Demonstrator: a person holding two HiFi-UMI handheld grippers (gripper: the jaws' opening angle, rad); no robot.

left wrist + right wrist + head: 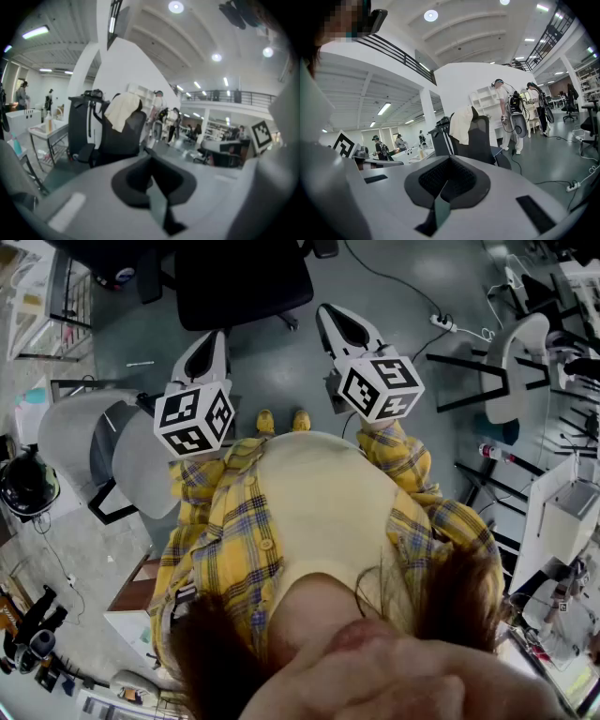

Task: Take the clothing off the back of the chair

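Observation:
A cream garment (123, 110) hangs over the top of the backrest of a black office chair (117, 136) some way ahead of me. In the right gripper view the same garment (461, 124) drapes over the chair (483, 138). From the head view only the chair's black seat (244, 277) shows at the top, beyond both grippers. My left gripper (214, 338) and right gripper (339, 317) are held out in front of my body, side by side, well short of the chair. The left gripper (151, 163) and the right gripper (449, 161) have their jaws shut with nothing between them.
Two white chairs (94, 442) stand close at my left and another white chair (511, 371) at the right. A power strip (442, 324) and cable lie on the floor. People (506, 112) stand beyond the chair; a table (47, 133) sits left of it.

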